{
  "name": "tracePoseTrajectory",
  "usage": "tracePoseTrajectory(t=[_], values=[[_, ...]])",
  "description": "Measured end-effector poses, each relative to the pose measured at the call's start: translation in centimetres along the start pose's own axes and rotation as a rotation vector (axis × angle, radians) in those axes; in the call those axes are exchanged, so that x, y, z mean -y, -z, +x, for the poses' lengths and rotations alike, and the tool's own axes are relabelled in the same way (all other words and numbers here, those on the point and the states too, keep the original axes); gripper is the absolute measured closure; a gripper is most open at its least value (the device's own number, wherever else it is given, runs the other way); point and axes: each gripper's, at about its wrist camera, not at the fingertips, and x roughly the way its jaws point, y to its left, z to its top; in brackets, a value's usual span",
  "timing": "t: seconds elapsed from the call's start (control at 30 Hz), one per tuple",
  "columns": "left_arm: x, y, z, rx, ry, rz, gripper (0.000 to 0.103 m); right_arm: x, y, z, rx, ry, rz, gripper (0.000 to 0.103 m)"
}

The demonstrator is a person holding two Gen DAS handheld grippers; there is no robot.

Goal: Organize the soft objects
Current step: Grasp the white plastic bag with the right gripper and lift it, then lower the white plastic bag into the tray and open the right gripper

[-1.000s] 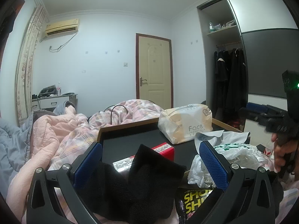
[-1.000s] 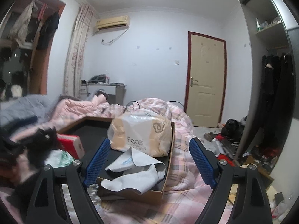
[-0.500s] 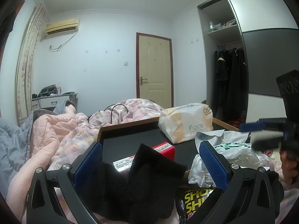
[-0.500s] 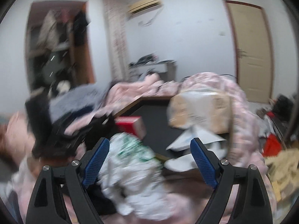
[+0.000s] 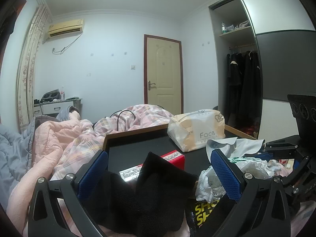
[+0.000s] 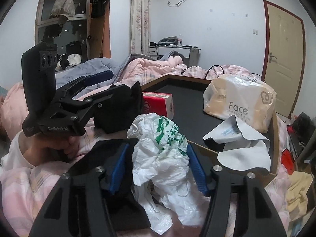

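A crumpled white plastic bag [image 6: 160, 154] with green print lies on the bed at the near corner of the black tray [image 6: 187, 98]. My right gripper [image 6: 158, 158] straddles the bag and its jaws are closing. Its right pad touches the bag; a narrow gap shows at the left pad. From the left wrist view the bag [image 5: 250, 165] and the right gripper [image 5: 264, 154] sit at the right. My left gripper [image 5: 159, 175] stands wide open, with a black knitted cloth [image 5: 154, 193] bunched between its fingers. That cloth [image 6: 118, 110] also shows beside the left gripper [image 6: 118, 83].
On the tray rest a "Face" tissue pack [image 6: 237, 100], a red box [image 6: 158, 104] and a pale grey cloth [image 6: 243, 144] draped over the rim. A black packet with yellow letters [image 5: 203, 213] lies near the left gripper. Pink and plaid quilts [image 5: 65, 144] surround the tray.
The right gripper has swung left and tipped down from the tissue pack onto the plastic bag, and its jaws have narrowed around it. The left gripper has stayed still.
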Motion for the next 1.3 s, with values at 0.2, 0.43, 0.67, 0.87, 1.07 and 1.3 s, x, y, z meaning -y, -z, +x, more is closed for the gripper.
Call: tracePoseTrajectory(t=[0.2, 0.43, 0.67, 0.87, 1.07, 1.3], values=[[0.0, 0.0, 0.0, 0.0, 0.0, 0.0, 0.0, 0.0, -0.1, -1.5, 0.051, -0.007, 0.012, 0.065], [0.0, 0.0, 0.0, 0.0, 0.0, 0.0, 0.0, 1.1, -0.4, -3.7, 0.15, -0.008, 0.063, 0.066], [0.0, 0.0, 0.0, 0.0, 0.0, 0.001, 0.0, 1.9, -0.9, -5.3, 0.252, 0.019, 0.116, 0.066], [0.0, -0.1, 0.0, 0.0, 0.0, 0.0, 0.0, 2.8, -0.8, -6.3, 0.358, 0.074, 0.194, 0.066], [0.0, -0.1, 0.0, 0.0, 0.0, 0.0, 0.0, 3.8, -0.3, -6.8, 0.444, 0.226, 0.267, 0.066], [0.0, -0.1, 0.0, 0.0, -0.001, 0.001, 0.0, 3.4, 0.1, -5.6, 0.485, 0.282, 0.252, 0.066]])
